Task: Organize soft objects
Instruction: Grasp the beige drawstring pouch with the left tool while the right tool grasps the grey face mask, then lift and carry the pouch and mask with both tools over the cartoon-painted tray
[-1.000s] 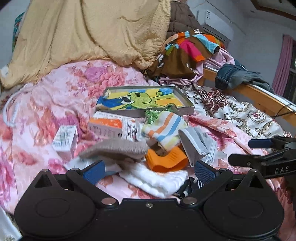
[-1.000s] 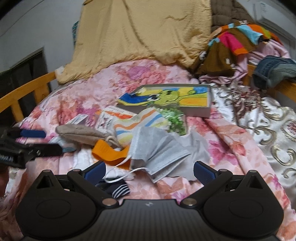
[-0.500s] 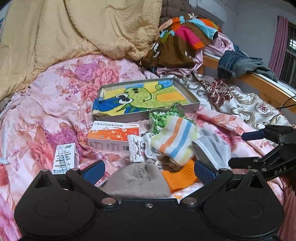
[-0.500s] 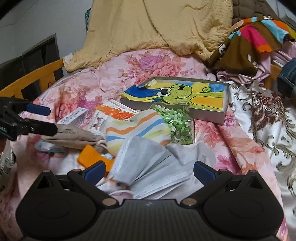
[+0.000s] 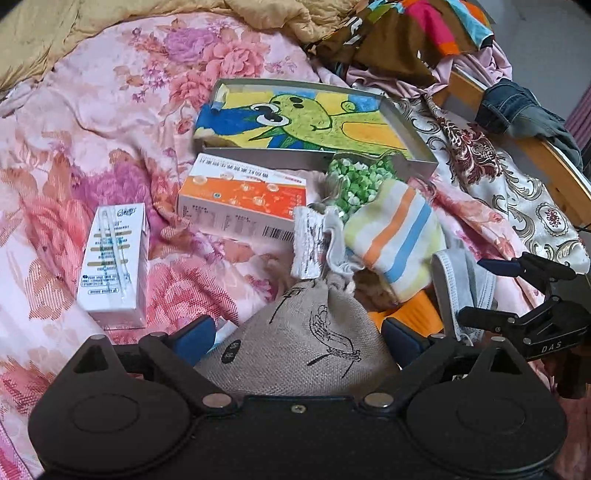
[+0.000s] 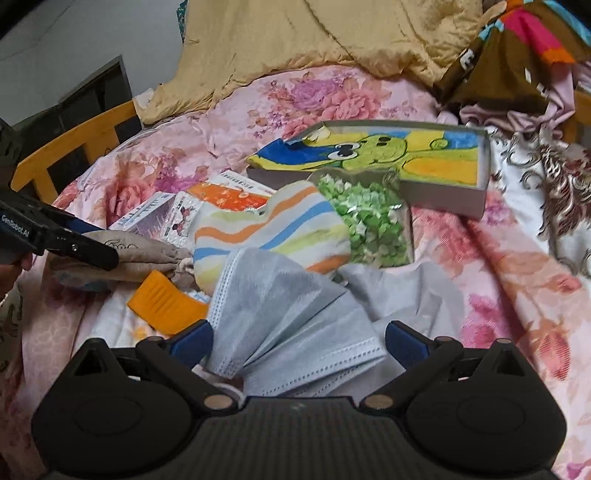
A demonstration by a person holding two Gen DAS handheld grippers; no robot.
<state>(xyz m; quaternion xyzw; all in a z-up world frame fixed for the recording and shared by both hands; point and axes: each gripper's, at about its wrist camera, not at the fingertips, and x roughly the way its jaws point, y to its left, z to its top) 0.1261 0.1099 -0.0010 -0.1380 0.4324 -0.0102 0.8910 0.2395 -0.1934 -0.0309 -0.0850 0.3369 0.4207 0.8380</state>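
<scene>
A pile of soft things lies on the floral bedspread (image 5: 74, 129). In the left wrist view a beige burlap pouch (image 5: 310, 339) with a bird drawing sits between the jaws of my left gripper (image 5: 299, 338), which are closing, the pads not pressing it. A stack of grey face masks (image 6: 295, 317) lies between the open jaws of my right gripper (image 6: 299, 341). Behind them rest a striped sock (image 6: 269, 232), an orange piece (image 6: 166, 299) and a bag of green bits (image 6: 369, 221). Each gripper shows in the other's view: right gripper (image 5: 491, 291), left gripper (image 6: 96, 240).
A shallow box with a green cartoon painting (image 5: 306, 122) stands behind the pile. An orange-white carton (image 5: 243, 195) and a white carton (image 5: 114, 258) lie to the left. A yellow quilt (image 6: 295, 37), heaped clothes (image 5: 406, 33) and a wooden bed rail (image 5: 554, 166) border the bed.
Both grippers have moved forward and down over the pile. The burlap pouch now lies between the left jaws, and the masks fill the space between the right jaws.
</scene>
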